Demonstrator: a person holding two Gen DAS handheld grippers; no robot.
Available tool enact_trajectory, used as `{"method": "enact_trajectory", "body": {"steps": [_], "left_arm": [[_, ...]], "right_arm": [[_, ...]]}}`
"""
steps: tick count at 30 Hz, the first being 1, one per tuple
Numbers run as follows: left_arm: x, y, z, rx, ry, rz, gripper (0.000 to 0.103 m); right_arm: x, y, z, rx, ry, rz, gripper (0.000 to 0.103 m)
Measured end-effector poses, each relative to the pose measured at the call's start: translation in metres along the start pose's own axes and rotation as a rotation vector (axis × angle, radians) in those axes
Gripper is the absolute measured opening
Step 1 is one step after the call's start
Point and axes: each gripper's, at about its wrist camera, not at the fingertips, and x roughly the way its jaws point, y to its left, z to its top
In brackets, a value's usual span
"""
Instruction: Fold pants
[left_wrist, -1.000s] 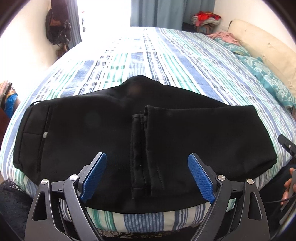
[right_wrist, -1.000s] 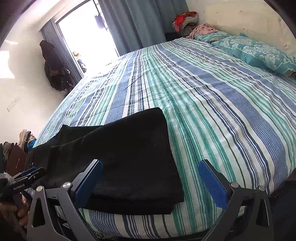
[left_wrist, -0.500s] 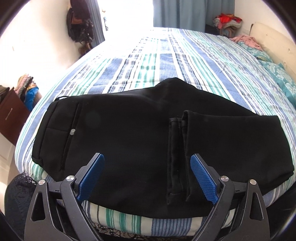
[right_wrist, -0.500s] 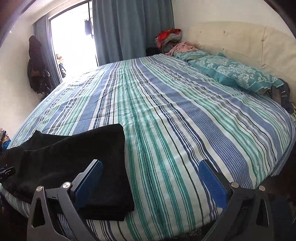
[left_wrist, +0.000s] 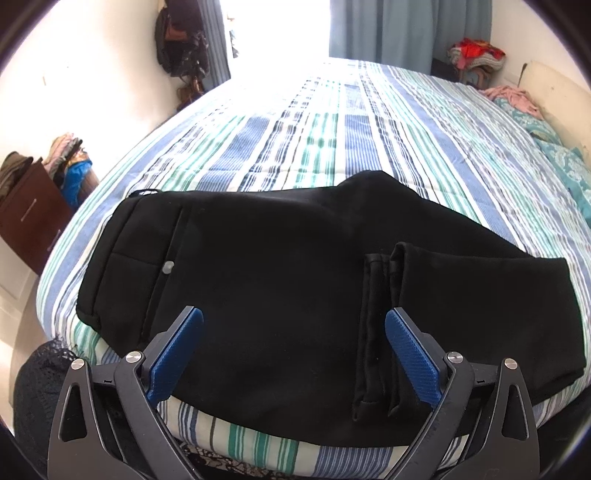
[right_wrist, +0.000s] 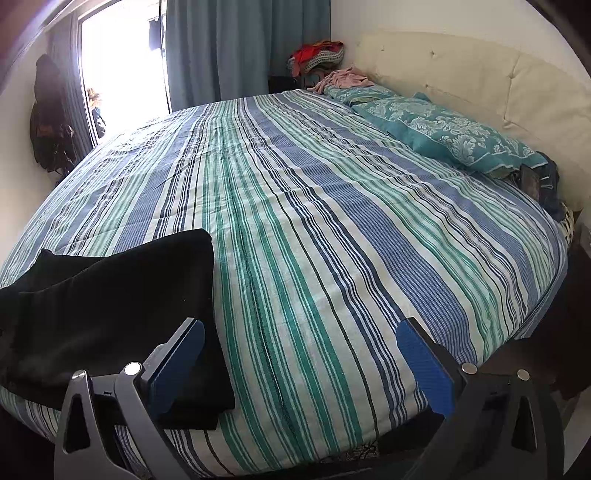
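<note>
Black pants (left_wrist: 280, 280) lie folded along the near edge of the striped bed (left_wrist: 332, 140), waistband and back pocket at the left, leg hems doubled back on top at the right. My left gripper (left_wrist: 293, 345) hovers over their near middle, its jaws still opening, nothing between the blue pads. In the right wrist view the pants' folded right end (right_wrist: 122, 295) lies at the lower left. My right gripper (right_wrist: 301, 360) stands open over bare striped bedding beside that end, its left pad just over the cloth's edge, holding nothing.
Teal patterned pillows (right_wrist: 443, 133) and a cream headboard (right_wrist: 480, 85) line the bed's right side. A pink cloth (right_wrist: 343, 79) lies by the far corner. A dark wooden drawer unit (left_wrist: 29, 214) with piled clothes stands left of the bed. Bags hang on the wall (left_wrist: 177, 40).
Both views have swung: the left gripper shifted left along the pants, so the hems now sit by its right pad. The right gripper turned right, away from the pants toward the pillows.
</note>
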Motion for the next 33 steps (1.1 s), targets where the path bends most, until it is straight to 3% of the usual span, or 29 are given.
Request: {"method": "enact_trajectory", "body": {"steps": [3,8,14,33], "left_arm": [[0.002,-0.001,-0.003,0.032,-0.002,0.028,0.1],[0.01,0.012,-0.006,-0.034,0.045,-0.042,0.1],[0.015,0.023,-0.007,-0.075,0.056,0.005,0.1],[0.023,0.03,-0.012,-0.113,0.072,0.014,0.099]], "right_arm": [[-0.006,0.008,0.003,-0.026,-0.03,-0.02,0.103],[-0.005,0.013,0.006,-0.049,-0.018,-0.065,0.103],[-0.003,0.013,0.01,-0.09,-0.026,-0.165,0.103],[0.006,0.017,0.007,-0.132,0.005,-0.186,0.103]]}}
